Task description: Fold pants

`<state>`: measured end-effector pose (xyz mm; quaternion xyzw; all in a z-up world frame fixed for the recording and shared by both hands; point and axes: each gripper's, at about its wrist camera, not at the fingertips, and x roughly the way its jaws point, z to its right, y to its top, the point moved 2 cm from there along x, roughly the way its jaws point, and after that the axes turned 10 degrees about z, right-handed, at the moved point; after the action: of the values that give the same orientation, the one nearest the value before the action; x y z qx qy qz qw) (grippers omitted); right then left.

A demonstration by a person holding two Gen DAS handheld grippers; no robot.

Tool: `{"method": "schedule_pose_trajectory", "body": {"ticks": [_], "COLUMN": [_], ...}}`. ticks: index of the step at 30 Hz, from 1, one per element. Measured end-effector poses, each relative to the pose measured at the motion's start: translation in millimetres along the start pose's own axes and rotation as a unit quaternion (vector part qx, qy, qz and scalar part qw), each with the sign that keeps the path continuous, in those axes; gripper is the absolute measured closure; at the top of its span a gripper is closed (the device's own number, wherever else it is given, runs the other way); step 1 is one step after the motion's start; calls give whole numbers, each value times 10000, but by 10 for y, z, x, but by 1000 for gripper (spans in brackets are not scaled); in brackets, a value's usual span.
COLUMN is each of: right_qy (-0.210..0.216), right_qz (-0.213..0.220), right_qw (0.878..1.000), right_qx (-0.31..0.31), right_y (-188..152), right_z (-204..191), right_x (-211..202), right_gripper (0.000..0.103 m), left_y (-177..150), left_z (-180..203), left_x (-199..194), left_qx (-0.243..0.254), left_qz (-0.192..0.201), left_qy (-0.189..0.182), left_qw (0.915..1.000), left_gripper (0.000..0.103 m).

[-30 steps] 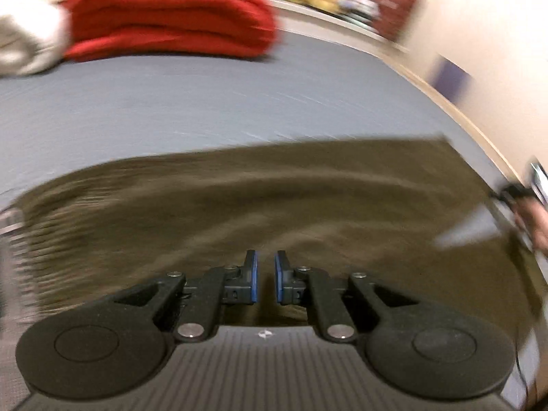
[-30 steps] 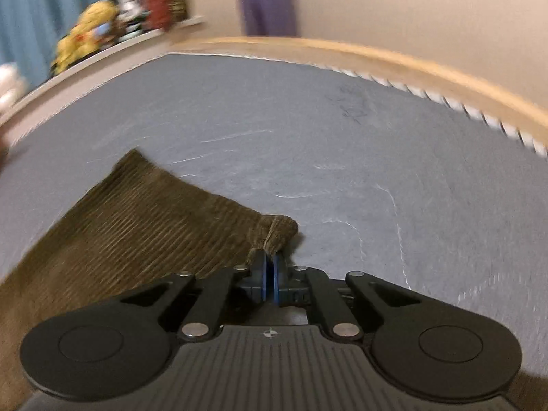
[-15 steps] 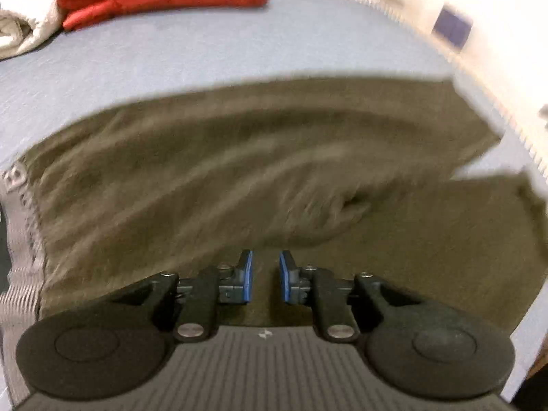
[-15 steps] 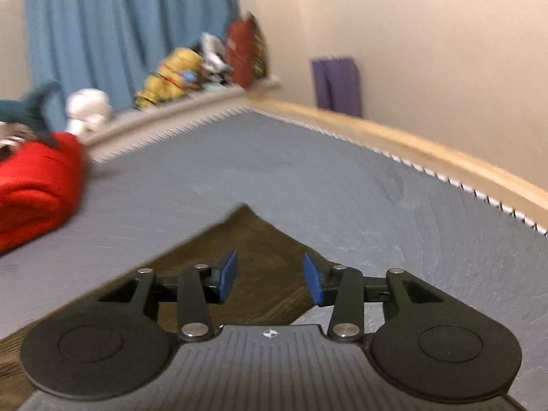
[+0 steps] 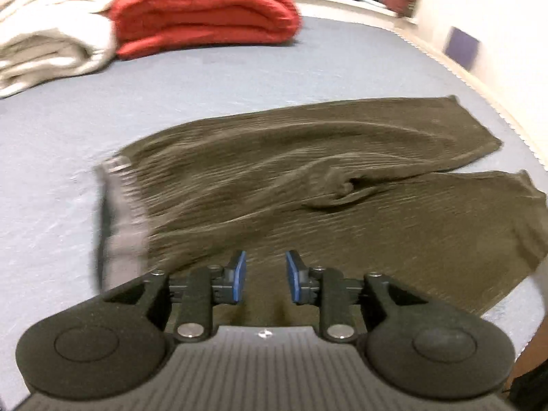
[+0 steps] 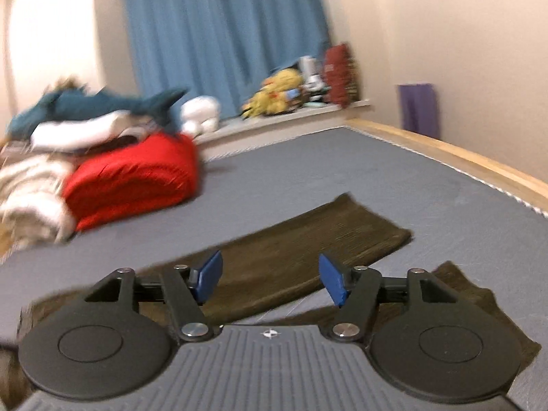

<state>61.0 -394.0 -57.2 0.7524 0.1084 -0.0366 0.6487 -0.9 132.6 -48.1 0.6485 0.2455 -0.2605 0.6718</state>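
**Entry: olive ribbed pants, spread on bed, unfolded**

Item. One pair of pants [image 5: 308,185], dark olive, ribbed weave, lay flat on the grey bed [image 5: 239,68], toward its near edge. The two legs were splayed slightly apart at the hems and met in a small pucker at the crotch. The grey waistband [image 5: 120,219] faced the bed's left side; both hems pointed to the right side, close to the wooden bed frame [image 6: 479,164].

Tongs, left. The left tongs [image 5: 263,279] hovered just above the near leg, close to the waistband end, pads spread with a modest gap, holding nothing.

Tongs, right. The right tongs [image 6: 270,279] were spread wide, empty, raised over the hem end, with the far leg's hem ahead of them and the near leg's hem below and to their right.

Governing relation. The garment's long axis ran left to right, across the line of both tongs. The left tongs were nearer the waist, the right tongs nearer the hems. Judged from this, the near leg would need taking at both ends and carrying away onto the far leg; no fold appeared made yet.

Also present. A folded red blanket [image 5: 202,10] and cream bedding [image 5: 44,30] sat at the far left corner, well apart from the pants.
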Motion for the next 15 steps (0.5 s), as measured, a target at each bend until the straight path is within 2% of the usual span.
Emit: {"method": "schedule_pose_trajectory", "body": {"ticks": [3, 5, 6, 9, 11, 14, 15], "right_qy": [520, 935, 1197, 1558, 1739, 1770, 1697], "right_qz": [-444, -762, -923, -1279, -1477, -1976, -2214], "right_qw": [9973, 9920, 9872, 9729, 9645, 9499, 9434], "right_qx": [-280, -371, -516, -1129, -1333, -1651, -1792], "right_y": [-261, -400, -497, -776, -915, -1166, -1260], "right_z": [-317, -536, -662, -975, -1096, -1208, -1225], "right_x": [77, 109, 123, 111, 104, 163, 197], "right_gripper": [36, 36, 36, 36, 36, 36, 36], "left_y": [-186, -366, -483, -777, -822, -727, -697], "left_z": [-158, -199, -205, -176, -123, -163, -148], "left_x": [-79, -49, 20, 299, 341, 290, 272], "left_qx": [-244, -172, -126, 186, 399, -18, 19], "left_qz": [-170, -333, -508, -1140, -1102, -1112, -1043], "left_qy": [135, 204, 247, 286, 311, 379, 396], "left_qw": [9995, 9991, 9983, 9929, 9926, 9931, 9938], "left_gripper": [74, 74, 74, 73, 71, 71, 71]}}
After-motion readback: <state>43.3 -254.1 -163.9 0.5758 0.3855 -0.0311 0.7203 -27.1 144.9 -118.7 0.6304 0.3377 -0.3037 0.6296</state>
